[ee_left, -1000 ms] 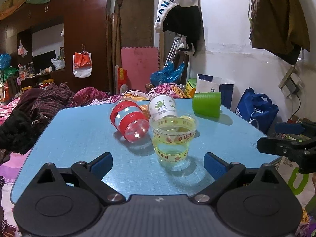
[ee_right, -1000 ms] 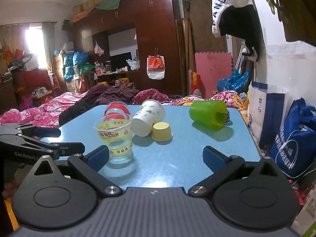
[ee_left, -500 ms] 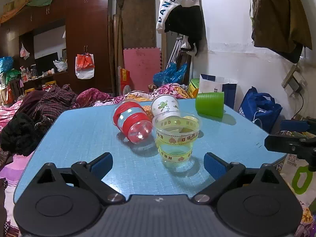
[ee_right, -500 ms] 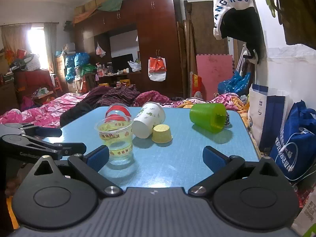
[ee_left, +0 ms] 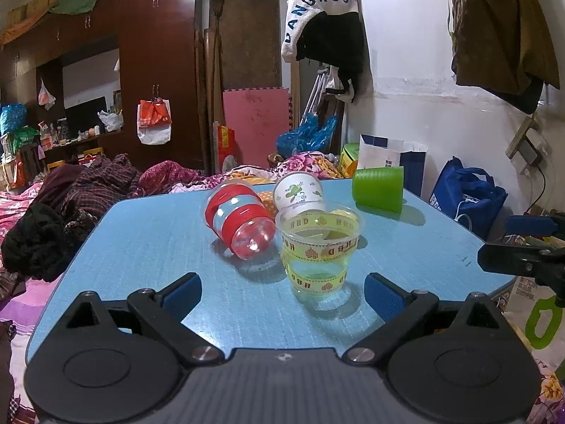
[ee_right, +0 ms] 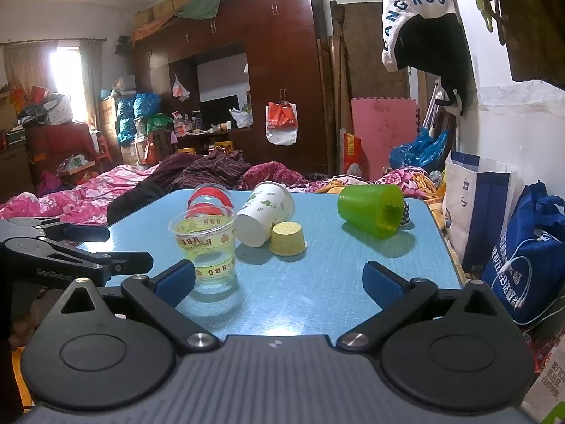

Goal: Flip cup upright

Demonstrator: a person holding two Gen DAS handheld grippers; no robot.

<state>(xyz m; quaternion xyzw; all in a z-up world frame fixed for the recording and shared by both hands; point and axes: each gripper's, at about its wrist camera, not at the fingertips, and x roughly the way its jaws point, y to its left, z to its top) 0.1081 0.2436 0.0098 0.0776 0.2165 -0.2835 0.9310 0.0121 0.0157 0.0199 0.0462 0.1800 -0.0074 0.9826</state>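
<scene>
Clear yellow-banded cup [ee_left: 320, 251] stands upright on the blue table [ee_left: 148, 233]; left tongs [ee_left: 282, 293] and right tongs [ee_right: 279, 282] both gape, empty.

The left gripper [ee_left: 282, 289] has drawn back slightly from the clear cup [ee_left: 319, 249]. The right gripper [ee_right: 279, 282] has shifted marginally too.

This was a lived-in bedroom in a home. A tall dark wardrobe [ee_right: 282, 81] filled the far wall, with boxes and cloth piled on top. A bed [ee_right: 88, 194] with pink floral bedding lay to the left, strewn with dark clothes [ee_right: 208, 171]. A hoodie [ee_right: 423, 24] hung high on the white right wall (lettering only partly readable). Shopping bags [ee_right: 522, 247] stood on the floor at the right, a pink foam mat [ee_right: 383, 134] leaned far back, and a curtained window [ee_right: 67, 74] glowed at far left.
</scene>
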